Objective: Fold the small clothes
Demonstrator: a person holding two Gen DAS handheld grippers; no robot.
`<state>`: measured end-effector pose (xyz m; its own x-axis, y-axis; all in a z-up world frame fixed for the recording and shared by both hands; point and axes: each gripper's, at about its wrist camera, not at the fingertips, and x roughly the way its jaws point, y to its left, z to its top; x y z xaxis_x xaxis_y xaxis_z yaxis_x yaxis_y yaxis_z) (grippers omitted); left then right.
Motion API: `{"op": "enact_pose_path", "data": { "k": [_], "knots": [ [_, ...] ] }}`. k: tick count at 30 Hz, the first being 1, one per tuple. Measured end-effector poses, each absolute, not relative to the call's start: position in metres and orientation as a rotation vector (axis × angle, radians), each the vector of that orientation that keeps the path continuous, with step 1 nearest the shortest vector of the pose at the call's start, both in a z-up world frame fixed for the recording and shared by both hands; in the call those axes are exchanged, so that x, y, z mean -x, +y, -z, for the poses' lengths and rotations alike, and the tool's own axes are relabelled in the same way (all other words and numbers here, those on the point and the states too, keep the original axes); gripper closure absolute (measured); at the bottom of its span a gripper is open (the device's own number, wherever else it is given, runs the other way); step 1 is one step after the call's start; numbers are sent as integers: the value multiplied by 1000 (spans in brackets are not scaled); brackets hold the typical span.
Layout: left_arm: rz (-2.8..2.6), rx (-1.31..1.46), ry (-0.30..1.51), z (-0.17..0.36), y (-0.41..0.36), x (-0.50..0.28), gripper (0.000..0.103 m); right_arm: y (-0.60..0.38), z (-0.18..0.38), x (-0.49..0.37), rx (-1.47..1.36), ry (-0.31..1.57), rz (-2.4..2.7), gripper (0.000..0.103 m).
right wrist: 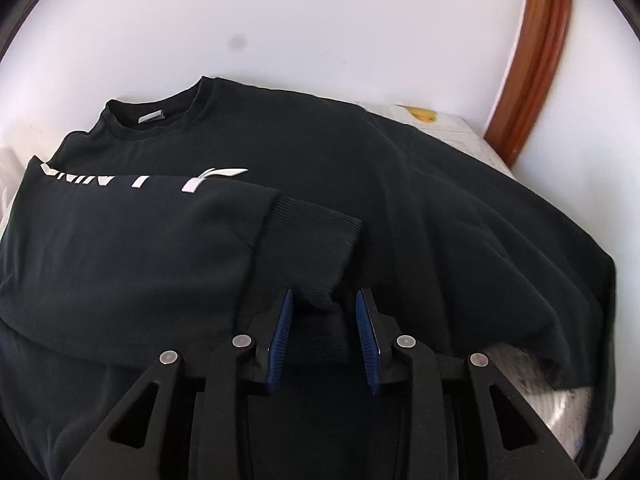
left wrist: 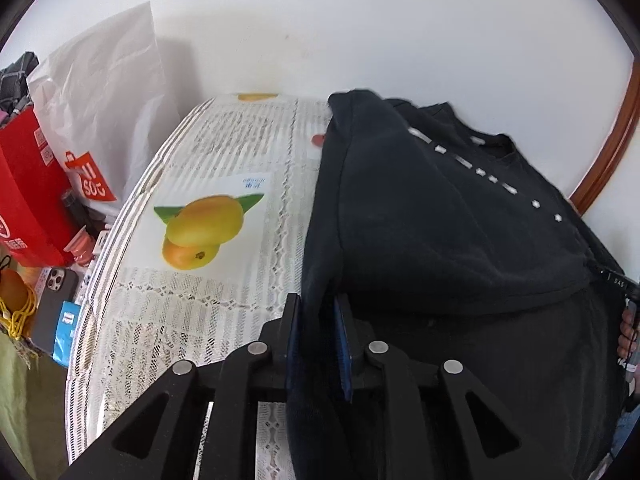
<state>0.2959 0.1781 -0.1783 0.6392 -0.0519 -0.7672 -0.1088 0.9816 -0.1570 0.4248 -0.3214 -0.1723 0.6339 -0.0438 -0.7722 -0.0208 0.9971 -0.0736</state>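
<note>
A black sweatshirt (left wrist: 440, 220) with white lettering lies on the table, its left side folded over the body. My left gripper (left wrist: 318, 308) is shut on the sweatshirt's folded left edge, cloth pinched between its blue pads. In the right wrist view the sweatshirt (right wrist: 400, 168) lies collar away, and the left sleeve is laid across the chest. Its ribbed cuff (right wrist: 320, 248) ends between my right gripper's fingers. My right gripper (right wrist: 326, 300) is open, its jaws standing apart on either side of the cuff tip.
The table has a white lace cloth (left wrist: 208, 320) with a mango picture (left wrist: 200, 232). To its left stand a white shopping bag (left wrist: 104, 112), a red box (left wrist: 28, 192) and a phone (left wrist: 52, 308). A white wall and a brown wooden frame (right wrist: 532, 60) are behind.
</note>
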Motion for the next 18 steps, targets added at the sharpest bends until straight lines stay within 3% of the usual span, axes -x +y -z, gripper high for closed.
{"op": "enact_pose_path", "data": {
  "k": [2, 5, 8, 18],
  "knots": [
    [-23, 195, 851, 170, 175, -295, 59, -324, 168, -414, 83, 878, 5, 68],
    [-32, 180, 843, 167, 173, -309, 59, -329, 157, -396, 89, 880, 7, 65],
    [-70, 175, 903, 180, 174, -326, 59, -339, 145, -370, 56, 860, 0, 52],
    [-65, 139, 969, 181, 161, -307, 54, -405, 140, -270, -6, 833, 157, 47]
  ]
}}
